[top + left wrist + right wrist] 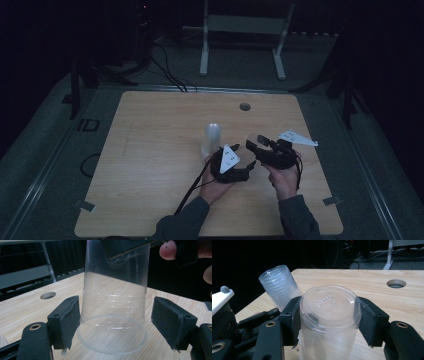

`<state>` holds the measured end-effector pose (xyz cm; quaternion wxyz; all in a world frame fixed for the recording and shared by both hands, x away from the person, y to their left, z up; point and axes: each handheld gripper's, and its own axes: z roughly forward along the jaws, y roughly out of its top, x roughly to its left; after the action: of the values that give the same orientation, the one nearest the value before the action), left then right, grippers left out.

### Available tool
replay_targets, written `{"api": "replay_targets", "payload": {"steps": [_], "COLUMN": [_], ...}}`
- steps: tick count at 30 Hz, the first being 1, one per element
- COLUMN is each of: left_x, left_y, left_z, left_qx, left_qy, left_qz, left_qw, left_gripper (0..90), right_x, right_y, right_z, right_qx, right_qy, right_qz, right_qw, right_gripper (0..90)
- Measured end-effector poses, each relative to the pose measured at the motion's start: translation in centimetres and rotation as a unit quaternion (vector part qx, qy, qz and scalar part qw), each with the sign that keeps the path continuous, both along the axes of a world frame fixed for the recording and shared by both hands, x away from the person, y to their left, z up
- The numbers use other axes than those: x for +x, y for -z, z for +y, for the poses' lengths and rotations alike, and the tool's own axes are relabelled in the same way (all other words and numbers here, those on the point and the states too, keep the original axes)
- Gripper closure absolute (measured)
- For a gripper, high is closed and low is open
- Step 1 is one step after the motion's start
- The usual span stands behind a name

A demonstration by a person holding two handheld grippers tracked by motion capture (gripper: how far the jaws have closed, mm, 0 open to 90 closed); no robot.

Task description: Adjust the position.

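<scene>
A clear ribbed plastic cup (329, 322), upside down, sat clamped in the right hand-held gripper (329, 320) above the table (150, 150). The left hand-held gripper (115, 322) straddled its rim, the left pad touching and the right pad apart. A stack of cups (211, 140) stood just left.

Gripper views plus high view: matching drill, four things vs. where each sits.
1. stack of clear plastic cups
2. single clear plastic cup
3. round hole
4. white metal frame

A. on the floor beyond the wooden table
B. gripped by the right gripper fingers
C. in the tabletop, far side
D. between the left gripper fingers, open

Pairs: 1-D, 2-B, 3-C, 4-A
</scene>
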<state>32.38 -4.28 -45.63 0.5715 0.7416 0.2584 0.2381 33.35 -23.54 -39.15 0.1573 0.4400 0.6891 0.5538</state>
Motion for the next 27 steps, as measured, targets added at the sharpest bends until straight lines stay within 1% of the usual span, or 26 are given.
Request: {"api": "replay_targets", "payload": {"steps": [5,7,11,12,15,23,27], "left_x": [0.27,0.39,0.8,0.85,0.84,0.76,0.79], "left_y": [0.14,0.23,0.48,0.55,0.68,0.62,0.6], "left_z": [0.0,0.01,0.12,0.11,0.04,0.13,0.16], "left_qx": [-0.006,-0.005,-0.007,-0.005,-0.002,-0.006,-0.011], "left_qy": [0.003,0.0,0.001,0.003,0.004,0.004,0.005], "left_qz": [0.003,0.004,0.011,0.013,0.013,0.009,0.009], "left_qw": [1.0,1.0,0.9999,0.9999,0.9999,0.9999,0.9999], "left_gripper": [23.0,23.1,23.1,23.1,23.1,24.5,24.5], "right_x": [0.01,0.04,0.14,0.16,0.19,0.22,0.28], "right_y": [0.0,0.03,0.09,0.09,0.04,0.09,0.15], "right_z": [-0.02,-0.01,-0.11,-0.13,-0.22,-0.32,-0.44], "right_qx": [0.004,0.005,0.017,0.02,0.022,0.025,0.035], "right_qy": [-0.003,-0.006,-0.01,-0.012,-0.012,-0.011,-0.014], "right_qz": [0.002,0.004,0.009,0.01,0.01,0.013,0.018], "right_qw": [1.0,1.0,0.9998,0.9997,0.9996,0.9995,0.9991], "right_gripper": [41.3,41.3,41.4,41.4,41.4,41.4,41.4]}}
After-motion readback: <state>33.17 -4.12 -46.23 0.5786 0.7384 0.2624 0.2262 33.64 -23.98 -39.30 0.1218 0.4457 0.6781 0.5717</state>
